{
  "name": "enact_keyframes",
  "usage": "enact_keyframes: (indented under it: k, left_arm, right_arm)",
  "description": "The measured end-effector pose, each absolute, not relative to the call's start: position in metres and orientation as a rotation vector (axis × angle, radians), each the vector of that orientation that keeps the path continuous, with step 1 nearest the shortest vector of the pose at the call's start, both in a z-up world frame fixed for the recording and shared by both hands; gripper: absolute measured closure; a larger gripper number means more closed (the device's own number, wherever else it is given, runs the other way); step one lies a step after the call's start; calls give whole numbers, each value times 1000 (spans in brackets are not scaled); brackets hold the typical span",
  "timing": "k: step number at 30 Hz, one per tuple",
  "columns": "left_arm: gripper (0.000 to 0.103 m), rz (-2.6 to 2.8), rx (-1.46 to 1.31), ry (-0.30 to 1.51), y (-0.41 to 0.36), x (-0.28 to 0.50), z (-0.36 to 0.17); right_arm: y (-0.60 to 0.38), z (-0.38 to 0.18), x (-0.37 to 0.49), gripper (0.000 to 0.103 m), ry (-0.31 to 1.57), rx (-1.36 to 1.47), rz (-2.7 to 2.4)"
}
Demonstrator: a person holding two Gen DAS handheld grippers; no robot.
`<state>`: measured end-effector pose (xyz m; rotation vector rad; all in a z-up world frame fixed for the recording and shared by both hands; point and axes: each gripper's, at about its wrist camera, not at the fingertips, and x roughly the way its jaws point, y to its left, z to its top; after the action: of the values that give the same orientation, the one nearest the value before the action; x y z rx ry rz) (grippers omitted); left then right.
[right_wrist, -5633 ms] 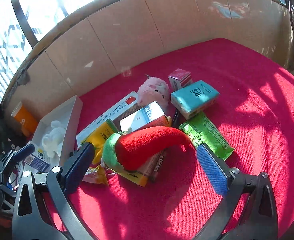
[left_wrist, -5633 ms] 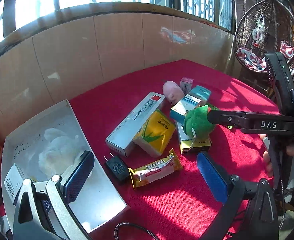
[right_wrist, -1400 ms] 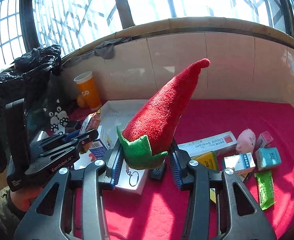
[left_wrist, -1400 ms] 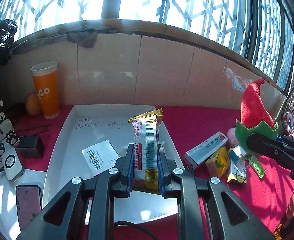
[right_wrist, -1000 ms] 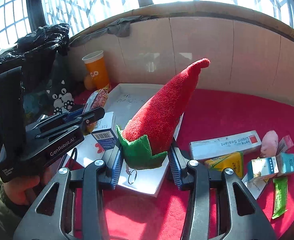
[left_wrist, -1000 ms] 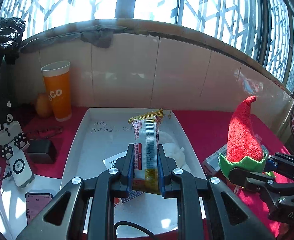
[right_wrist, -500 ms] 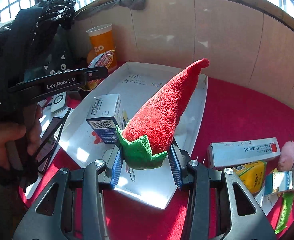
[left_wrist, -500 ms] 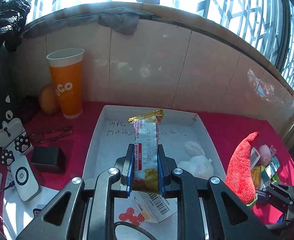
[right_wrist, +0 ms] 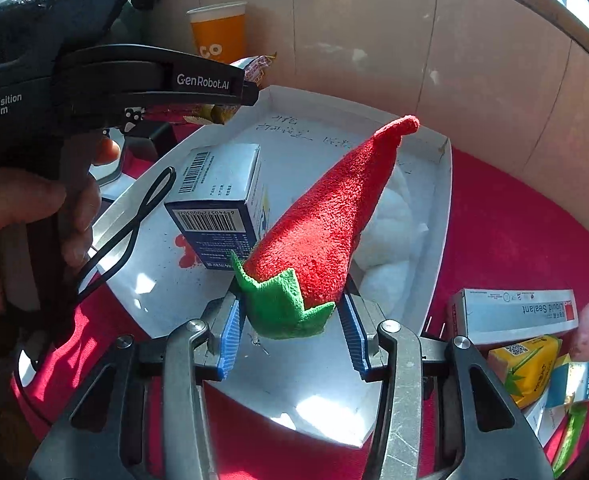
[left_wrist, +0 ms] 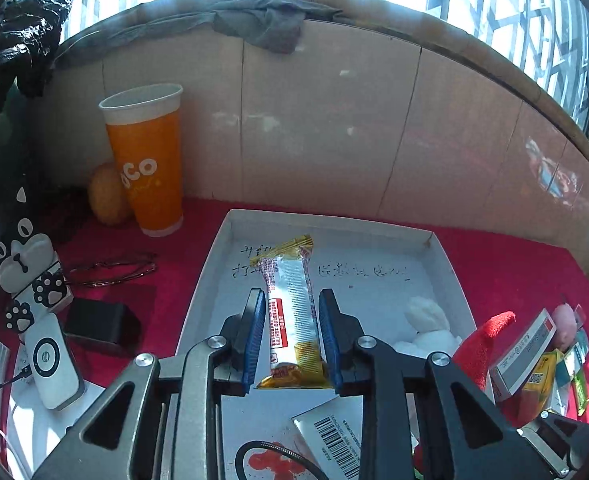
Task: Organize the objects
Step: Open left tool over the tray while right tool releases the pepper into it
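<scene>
My left gripper (left_wrist: 292, 336) is shut on a yellow and white snack bar (left_wrist: 292, 308) and holds it above the white tray (left_wrist: 334, 222). My right gripper (right_wrist: 290, 320) is shut on a red plush chili with a green collar (right_wrist: 326, 216), held over the tray's near part (right_wrist: 448, 168). The left gripper also shows in the right wrist view (right_wrist: 238, 92) with the snack bar (right_wrist: 254, 68). A blue and white box (right_wrist: 218, 204) and white plush (right_wrist: 390, 220) lie in the tray.
An orange cup (left_wrist: 148, 160), a black charger block (left_wrist: 102, 324) and a cat-shaped device (left_wrist: 26, 276) stand left of the tray. Several boxes, among them a sealant box (right_wrist: 514, 312) and a yellow pack (right_wrist: 530, 360), lie on the red cloth at right.
Both grippers have moved further over the tray and lower, still holding their objects. The chili now hangs just above the tray's near part.
</scene>
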<state>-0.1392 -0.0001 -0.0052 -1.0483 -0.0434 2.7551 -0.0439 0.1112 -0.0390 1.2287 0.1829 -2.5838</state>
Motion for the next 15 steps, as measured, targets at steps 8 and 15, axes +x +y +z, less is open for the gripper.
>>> enact_keyframes:
  k: [8, 15]
  left_arm:
    - [0, 2895, -929, -158, -22, -129, 10]
    - [0, 2995, -744, -164, -27, -99, 29]
  right_arm:
    - [118, -29, -32, 9, 156, 1122, -2630]
    - [128, -19, -15, 9, 129, 1053, -2703]
